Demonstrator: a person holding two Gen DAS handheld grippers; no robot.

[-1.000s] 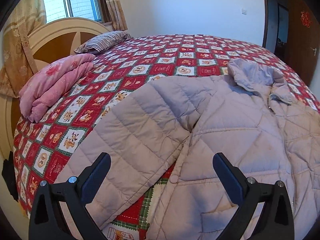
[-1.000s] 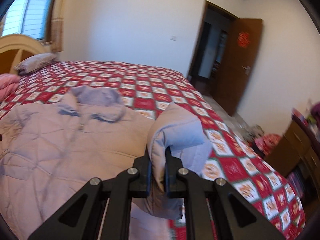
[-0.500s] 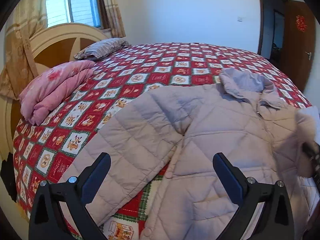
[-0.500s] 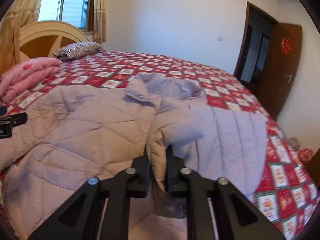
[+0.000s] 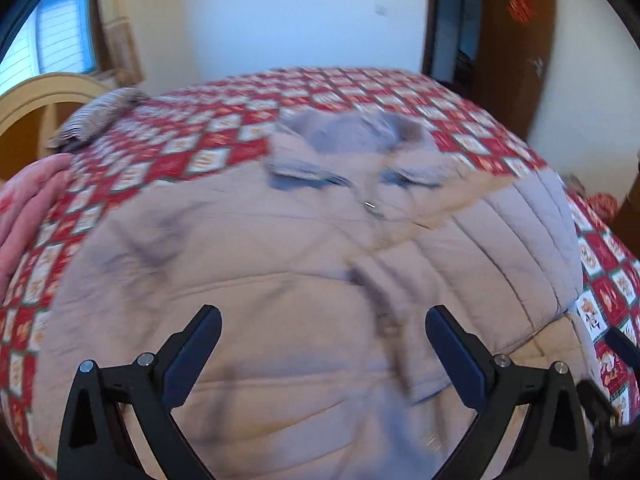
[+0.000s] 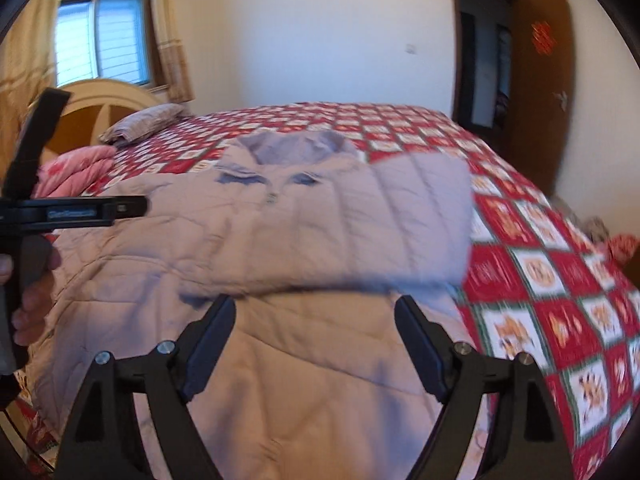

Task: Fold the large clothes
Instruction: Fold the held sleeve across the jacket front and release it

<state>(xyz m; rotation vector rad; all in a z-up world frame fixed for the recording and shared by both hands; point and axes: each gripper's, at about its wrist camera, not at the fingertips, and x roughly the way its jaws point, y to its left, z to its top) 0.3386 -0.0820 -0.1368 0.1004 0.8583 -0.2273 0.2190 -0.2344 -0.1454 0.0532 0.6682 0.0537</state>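
Observation:
A pale beige quilted jacket (image 5: pixel 260 280) lies front-up on the bed, collar (image 5: pixel 352 136) toward the far wall. Its right sleeve (image 6: pixel 380 232) is folded across the chest and lies flat just beyond my right gripper (image 6: pixel 315 308). That gripper's jaws are opening, and nothing is between the pads. My left gripper (image 5: pixel 323 320) hovers open over the jacket's lower front, holding nothing. In the right wrist view, the left gripper's black body (image 6: pixel 72 212) and the hand holding it (image 6: pixel 32 304) show at the left edge. Both views are motion-blurred.
The bed has a red-and-white patterned quilt (image 6: pixel 540 272). A folded pink blanket (image 6: pixel 76 168) and a striped pillow (image 6: pixel 148 120) lie by the wooden headboard (image 6: pixel 100 96) at the left. A brown door (image 6: pixel 540 80) stands open at the far right.
My right gripper went from shut on the sleeve to wide open, and the sleeve dropped across the jacket's chest. My left gripper swung right, from the left sleeve to the jacket's middle.

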